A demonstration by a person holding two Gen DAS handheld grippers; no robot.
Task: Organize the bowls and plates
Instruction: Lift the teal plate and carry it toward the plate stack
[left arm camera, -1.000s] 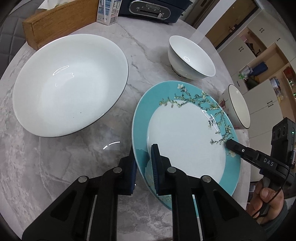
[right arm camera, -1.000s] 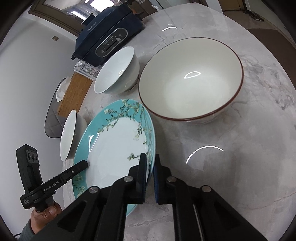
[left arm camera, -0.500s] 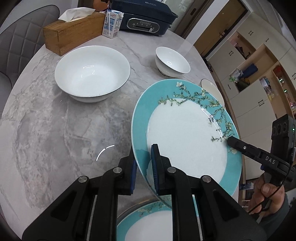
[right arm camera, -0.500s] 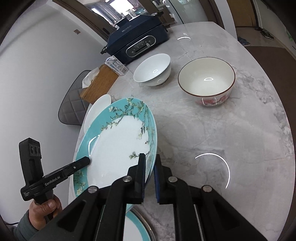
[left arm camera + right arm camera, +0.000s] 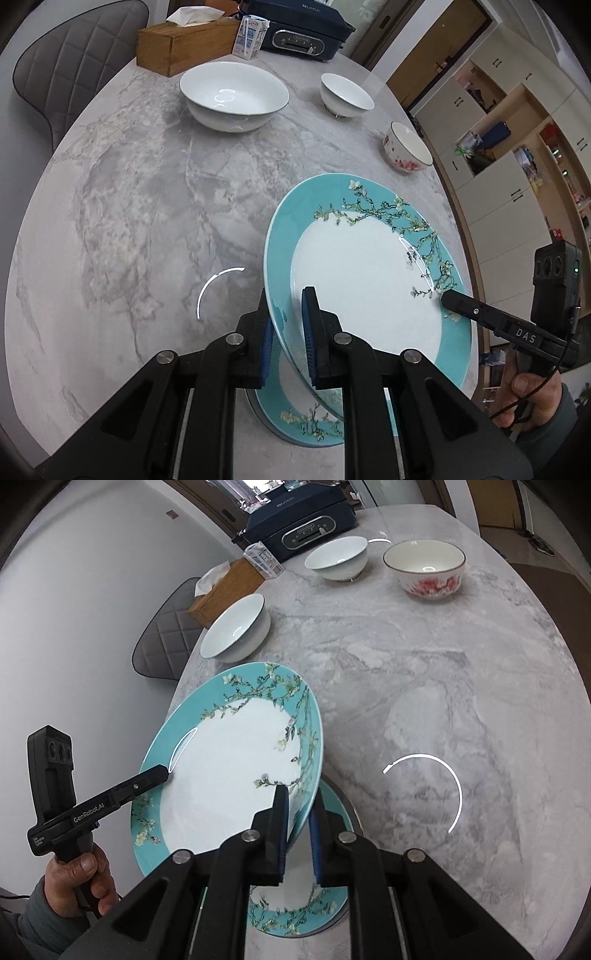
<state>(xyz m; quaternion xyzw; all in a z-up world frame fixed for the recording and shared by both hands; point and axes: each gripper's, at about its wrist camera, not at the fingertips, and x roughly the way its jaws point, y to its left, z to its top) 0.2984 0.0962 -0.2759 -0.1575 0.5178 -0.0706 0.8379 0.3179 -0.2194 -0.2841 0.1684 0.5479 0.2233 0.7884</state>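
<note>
A teal plate with a white centre and blossom branches (image 5: 369, 280) (image 5: 229, 768) hangs tilted above the table, held at two opposite rims. My left gripper (image 5: 286, 295) is shut on its near-left rim; its tip also shows in the right wrist view (image 5: 162, 771). My right gripper (image 5: 299, 797) is shut on the opposite rim and shows from the side as a black tip (image 5: 448, 297). Directly under the held plate a matching teal plate (image 5: 306, 421) (image 5: 295, 912) lies flat near the table's front edge, mostly hidden. Farther back stand a large white bowl (image 5: 234, 96), a small white bowl (image 5: 345, 96) and a pink-flowered bowl (image 5: 404, 147).
At the far end of the grey marble table (image 5: 129, 221) stand a wooden tissue box (image 5: 184, 40), a milk carton (image 5: 251, 37) and a dark blue appliance (image 5: 299, 29). A grey quilted chair (image 5: 74, 66) sits at the left edge. Cabinets and shelves (image 5: 517, 147) lie beyond the right edge.
Both grippers have carried the plate back toward the table's near edge and slightly up. The bowls now lie farther away, and a second teal plate has come into view beneath.
</note>
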